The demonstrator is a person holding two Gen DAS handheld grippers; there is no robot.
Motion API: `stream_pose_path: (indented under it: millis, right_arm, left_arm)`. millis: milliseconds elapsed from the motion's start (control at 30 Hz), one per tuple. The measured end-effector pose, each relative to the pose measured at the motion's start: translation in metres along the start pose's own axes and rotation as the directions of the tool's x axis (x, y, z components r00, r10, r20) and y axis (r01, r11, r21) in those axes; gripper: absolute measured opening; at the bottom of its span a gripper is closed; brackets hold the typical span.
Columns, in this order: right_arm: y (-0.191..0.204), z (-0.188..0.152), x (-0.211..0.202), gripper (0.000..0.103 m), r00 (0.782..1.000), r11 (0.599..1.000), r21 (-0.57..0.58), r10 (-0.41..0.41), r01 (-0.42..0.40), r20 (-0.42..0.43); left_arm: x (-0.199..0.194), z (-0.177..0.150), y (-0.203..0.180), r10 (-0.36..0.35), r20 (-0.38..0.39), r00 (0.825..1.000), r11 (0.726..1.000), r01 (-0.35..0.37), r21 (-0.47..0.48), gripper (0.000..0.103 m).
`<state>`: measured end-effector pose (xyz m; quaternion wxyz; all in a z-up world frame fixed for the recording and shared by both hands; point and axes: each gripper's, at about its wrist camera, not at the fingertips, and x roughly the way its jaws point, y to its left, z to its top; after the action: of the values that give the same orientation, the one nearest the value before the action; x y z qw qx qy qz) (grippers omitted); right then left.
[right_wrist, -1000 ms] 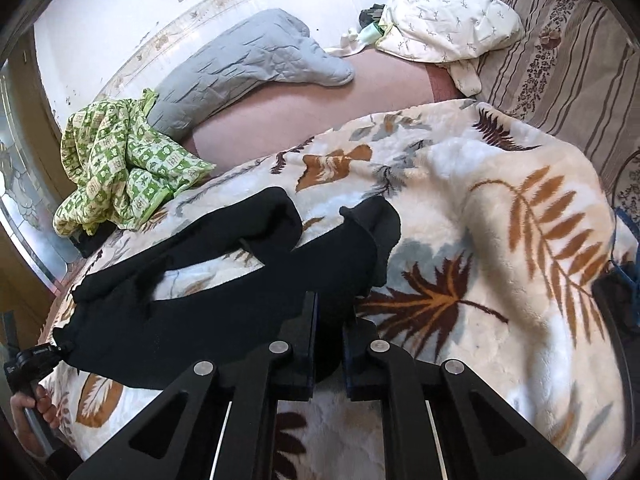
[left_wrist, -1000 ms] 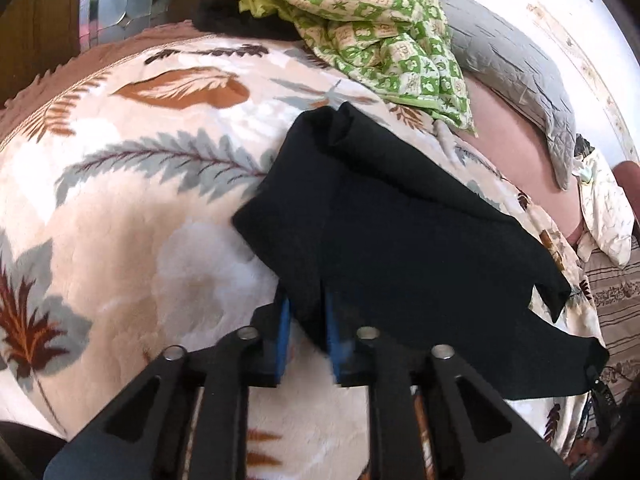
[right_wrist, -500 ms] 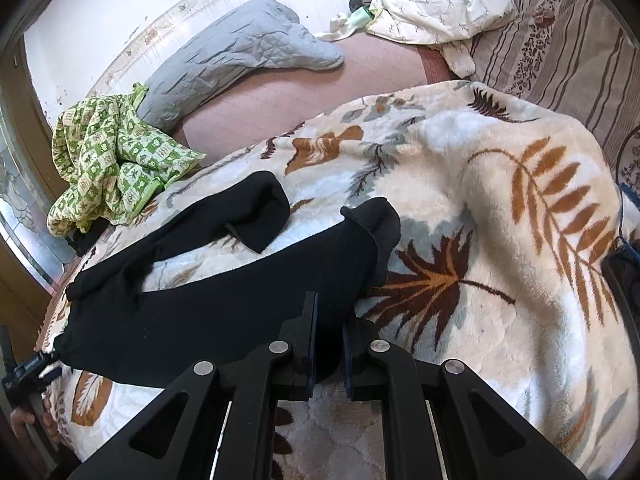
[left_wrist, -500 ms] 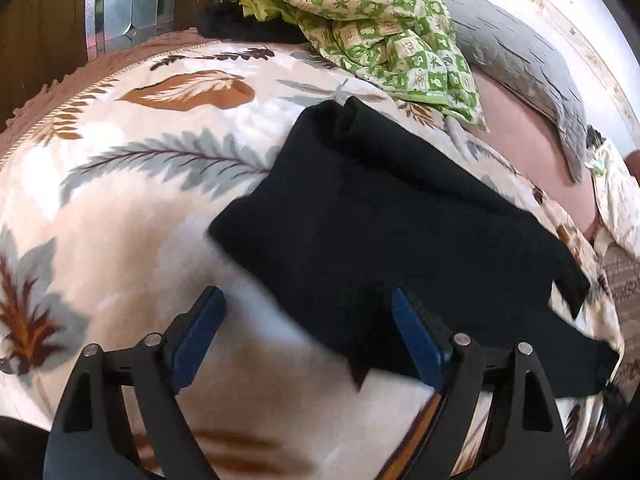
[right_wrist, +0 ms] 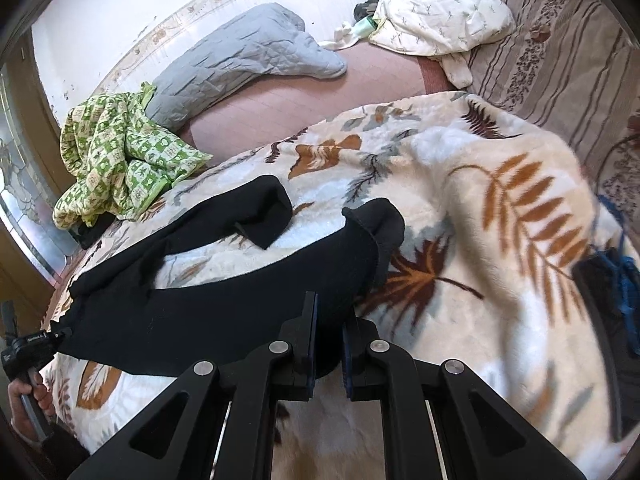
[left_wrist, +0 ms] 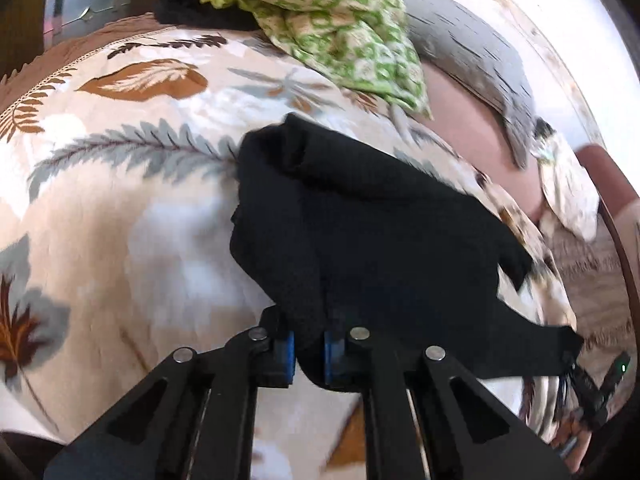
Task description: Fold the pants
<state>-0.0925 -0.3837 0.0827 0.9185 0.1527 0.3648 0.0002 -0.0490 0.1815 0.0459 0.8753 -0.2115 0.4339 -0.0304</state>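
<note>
Black pants lie on a cream blanket with leaf prints. My left gripper is shut on the near edge of the pants at one end. In the right wrist view the pants stretch leftward, with two legs spread apart and one leg end folded back. My right gripper is shut on the edge of the pants near the other leg's hem. The left gripper shows at the far left of that view, holding the pants' other end.
A green patterned cloth and a grey quilted pillow lie at the back of the bed. A white cloth lies at the far right. A striped cover is to the right. A dark blue object lies at the blanket's right edge.
My left gripper opened half a second ago, then shut again on the pants' near edge. My right gripper stayed shut on the pants, and the far leg shifted a little.
</note>
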Motion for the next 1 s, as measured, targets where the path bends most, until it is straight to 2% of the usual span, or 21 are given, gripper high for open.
stream_pose_path:
  millis: [67, 133, 200, 267, 333, 367, 400, 433, 500, 533, 600, 700, 767, 933, 1000]
  right_arm:
    - [-0.005, -0.004, -0.011, 0.008, 1.000, 1.000, -0.001, -0.008, 0.008, -0.005]
    - [-0.010, -0.010, -0.014, 0.008, 0.999, 1.000, -0.007, -0.030, 0.030, -0.025]
    - [-0.015, -0.017, -0.003, 0.009, 0.994, 0.998, -0.025, -0.068, 0.066, -0.090]
    - [-0.017, -0.024, 0.014, 0.022, 0.981, 0.994, -0.046, -0.110, 0.103, -0.161]
    - [-0.016, -0.027, 0.022, 0.029, 0.969, 0.986, -0.085, -0.160, 0.146, -0.191]
    - [-0.013, -0.026, 0.019, 0.041, 0.966, 0.979, -0.115, -0.186, 0.167, -0.182]
    - [-0.010, -0.022, 0.013, 0.049, 0.959, 0.965, -0.146, -0.238, 0.216, -0.155]
    - [-0.008, -0.019, 0.006, 0.060, 0.952, 0.951, -0.166, -0.282, 0.261, -0.117]
    - [-0.004, -0.010, -0.009, 0.064, 0.943, 0.930, -0.183, -0.330, 0.319, -0.034]
    - [-0.002, -0.004, -0.015, 0.064, 0.944, 0.928, -0.184, -0.330, 0.324, -0.003]
    - [0.004, 0.011, -0.020, 0.068, 0.958, 0.942, -0.177, -0.285, 0.285, 0.025]
    - [0.014, 0.032, -0.005, 0.069, 0.987, 0.976, -0.150, -0.159, 0.159, 0.006]
    - [0.023, 0.042, 0.014, 0.069, 0.995, 0.987, -0.131, -0.095, 0.092, -0.012]
    - [0.055, 0.064, 0.071, 0.069, 0.998, 0.985, -0.168, -0.052, 0.044, -0.045]
    - [0.061, 0.071, 0.100, 0.072, 0.996, 0.989, -0.149, -0.031, 0.018, -0.086]
  left_arm:
    - [-0.005, -0.012, -0.003, 0.003, -0.012, 1.000, 1.000, -0.003, 0.022, 0.007]
    - [-0.003, -0.022, -0.002, 0.044, -0.018, 0.999, 0.998, -0.043, 0.035, 0.009]
    - [0.004, -0.028, 0.000, 0.079, -0.020, 0.997, 0.996, -0.079, 0.042, 0.014]
    - [0.000, -0.026, 0.000, 0.083, -0.017, 0.996, 0.996, -0.082, 0.039, 0.019]
    - [-0.009, -0.022, -0.003, 0.113, -0.014, 0.994, 0.992, -0.112, 0.054, 0.043]
    - [-0.018, -0.020, -0.004, 0.122, 0.002, 0.993, 0.991, -0.122, 0.063, 0.051]
    - [-0.026, -0.017, -0.004, 0.123, 0.022, 0.992, 0.990, -0.124, 0.070, 0.063]
    - [-0.039, -0.013, -0.005, 0.124, 0.058, 0.991, 0.988, -0.129, 0.082, 0.071]
    - [-0.055, -0.004, -0.006, 0.141, 0.111, 0.984, 0.983, -0.152, 0.098, 0.078]
    - [-0.061, 0.002, -0.006, 0.142, 0.125, 0.982, 0.983, -0.155, 0.097, 0.082]
    - [-0.062, 0.013, -0.006, 0.117, 0.132, 0.984, 0.987, -0.130, 0.092, 0.086]
    - [-0.044, 0.031, -0.010, 0.102, 0.075, 0.992, 0.991, -0.108, 0.085, 0.086]
    - [-0.031, 0.033, -0.016, 0.083, 0.045, 0.996, 0.993, -0.086, 0.076, 0.086]
    - [0.017, 0.032, -0.035, 0.019, -0.087, 0.996, 0.999, -0.016, 0.038, 0.086]
    - [0.028, 0.031, -0.041, 0.028, -0.101, 0.994, 0.998, -0.022, 0.056, 0.086]
